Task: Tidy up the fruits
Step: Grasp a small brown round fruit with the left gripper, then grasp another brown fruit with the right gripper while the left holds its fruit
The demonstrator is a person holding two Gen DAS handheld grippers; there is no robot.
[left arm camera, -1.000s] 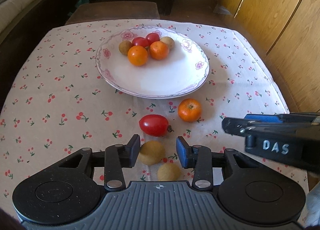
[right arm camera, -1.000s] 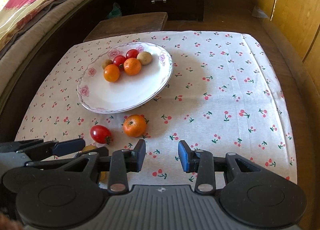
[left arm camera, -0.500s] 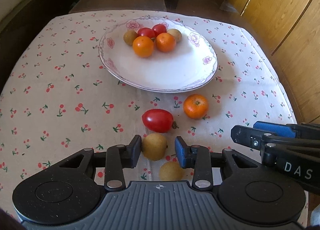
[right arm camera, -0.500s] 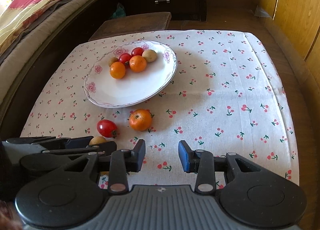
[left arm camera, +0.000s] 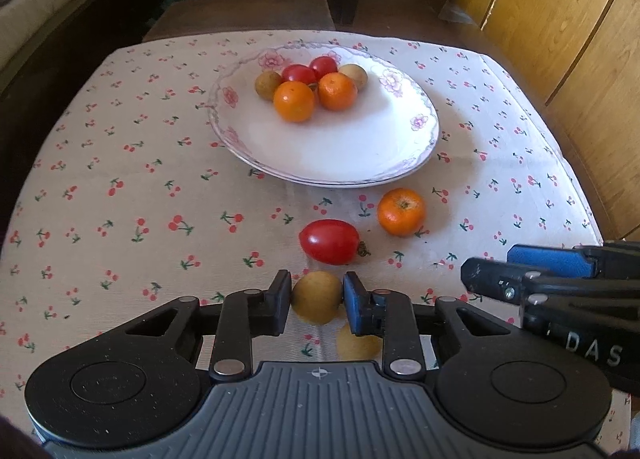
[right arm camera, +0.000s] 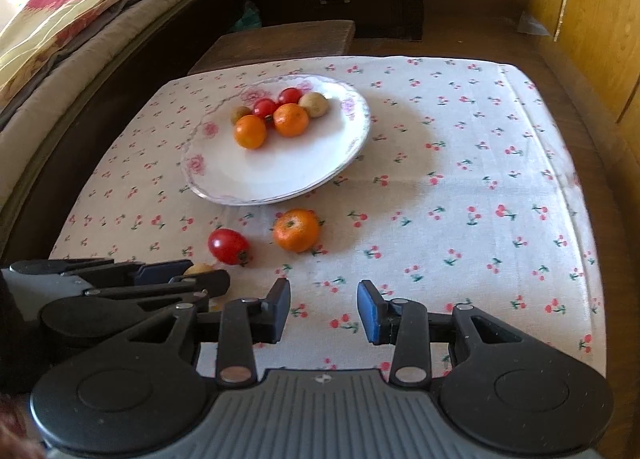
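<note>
Nearby, tablecloth [right arm camera: 460, 187] right half bare, plate [right arm camera: 280, 183] left

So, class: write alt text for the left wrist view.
The left gripper is shut on a small tan fruit on a cherry-print cloth. Beyond lie a tomato, an orange and a plate holding six fruits.

Left gripper [left arm camera: 316, 301] half hides 1 longan [left arm camera: 358, 345].
</note>
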